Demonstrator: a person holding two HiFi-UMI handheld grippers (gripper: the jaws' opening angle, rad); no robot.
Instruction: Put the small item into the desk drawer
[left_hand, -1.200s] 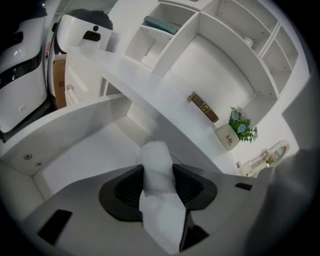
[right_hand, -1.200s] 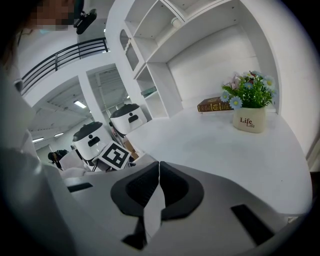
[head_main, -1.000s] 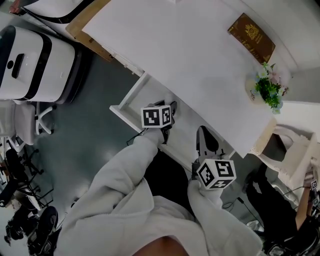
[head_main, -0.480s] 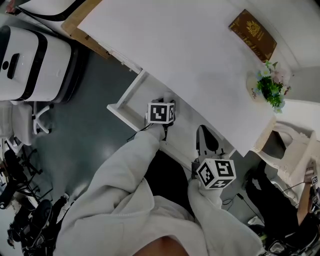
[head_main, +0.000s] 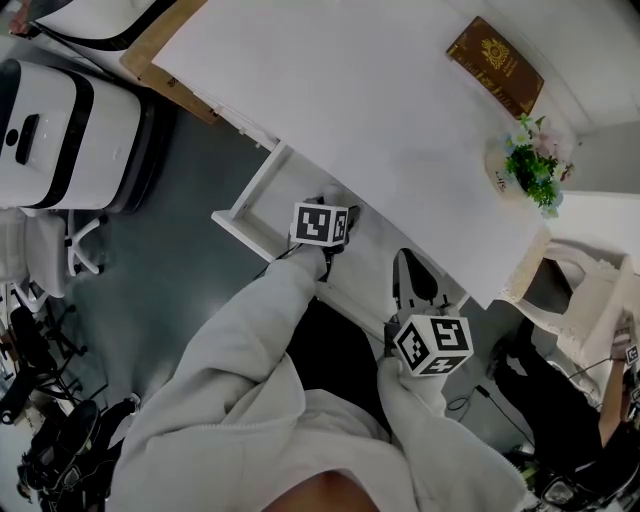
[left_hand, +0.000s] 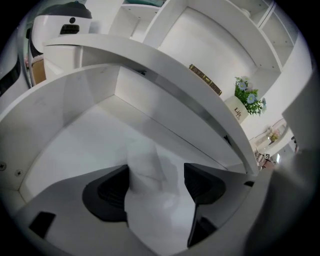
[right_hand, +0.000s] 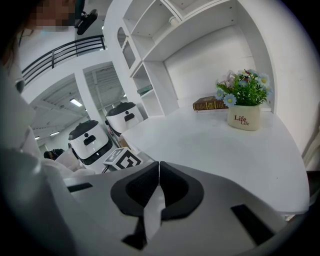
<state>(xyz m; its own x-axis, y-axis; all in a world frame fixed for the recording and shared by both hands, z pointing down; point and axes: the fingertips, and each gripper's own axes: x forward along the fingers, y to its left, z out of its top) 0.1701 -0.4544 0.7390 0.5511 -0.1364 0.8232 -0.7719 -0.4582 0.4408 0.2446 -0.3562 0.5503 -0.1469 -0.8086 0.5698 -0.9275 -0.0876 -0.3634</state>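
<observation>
The desk drawer (head_main: 250, 205) stands pulled out under the white desk (head_main: 380, 110). My left gripper (head_main: 335, 212) reaches down into it. In the left gripper view a small white crumpled item (left_hand: 150, 190) lies between the black pads of the left gripper (left_hand: 156, 175), over the drawer floor (left_hand: 85, 135). The jaws are opening, and a gap shows between the item and the right pad. My right gripper (head_main: 415, 285) hovers at the desk's front edge. In its own view the right gripper (right_hand: 159, 167) is shut with nothing in it.
A brown book (head_main: 497, 66) and a flower pot (head_main: 530, 165) sit at the desk's far right. A white machine (head_main: 70, 130) stands on the floor to the left. A white chair (head_main: 585, 300) stands past the desk's right end.
The left gripper's marker cube has shifted slightly right and deeper over the drawer. The right gripper has stayed where it was.
</observation>
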